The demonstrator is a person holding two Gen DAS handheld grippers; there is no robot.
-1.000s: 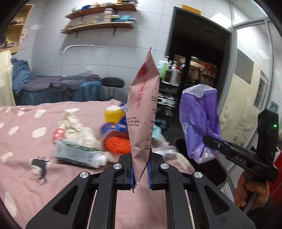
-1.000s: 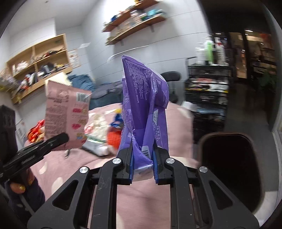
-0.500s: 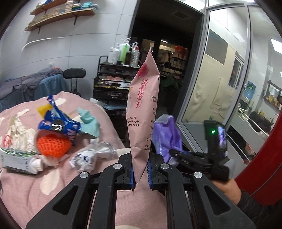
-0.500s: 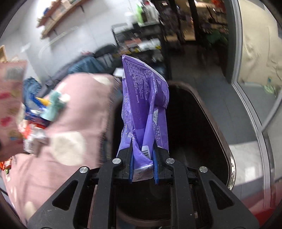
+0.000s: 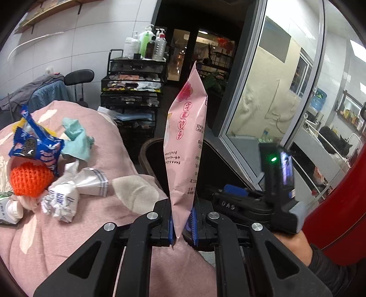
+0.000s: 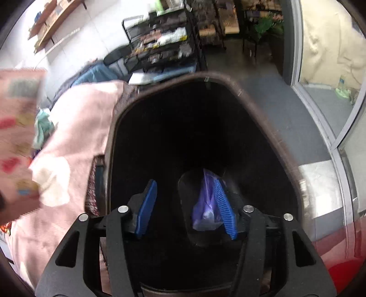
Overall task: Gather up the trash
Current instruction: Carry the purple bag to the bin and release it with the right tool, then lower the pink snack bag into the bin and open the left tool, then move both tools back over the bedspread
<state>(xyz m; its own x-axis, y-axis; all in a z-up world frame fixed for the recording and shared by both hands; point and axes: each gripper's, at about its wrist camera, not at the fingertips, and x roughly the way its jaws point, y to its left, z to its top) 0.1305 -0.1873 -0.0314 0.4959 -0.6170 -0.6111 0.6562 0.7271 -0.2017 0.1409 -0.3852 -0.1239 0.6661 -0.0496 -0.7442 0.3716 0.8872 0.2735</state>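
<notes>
purple wrapper (image 6: pixel 205 201) beside right gripper (image 6: pixel 185 205) pad

Against the back wall, a black wire rack (image 5: pixel 133 91) crammed with papers, topped by a cluster of bottles (image 5: pixel 146 45), one of them green. Just left of it, a black chair (image 5: pixel 79 77) beside a heap of grey and blue clothes (image 5: pixel 43 91). Up in the corner, a wooden wall shelf (image 5: pixel 52 9). On the right, a glass partition (image 5: pixel 281 96), with a blue water jug (image 5: pixel 318 102) behind the pane.
</notes>
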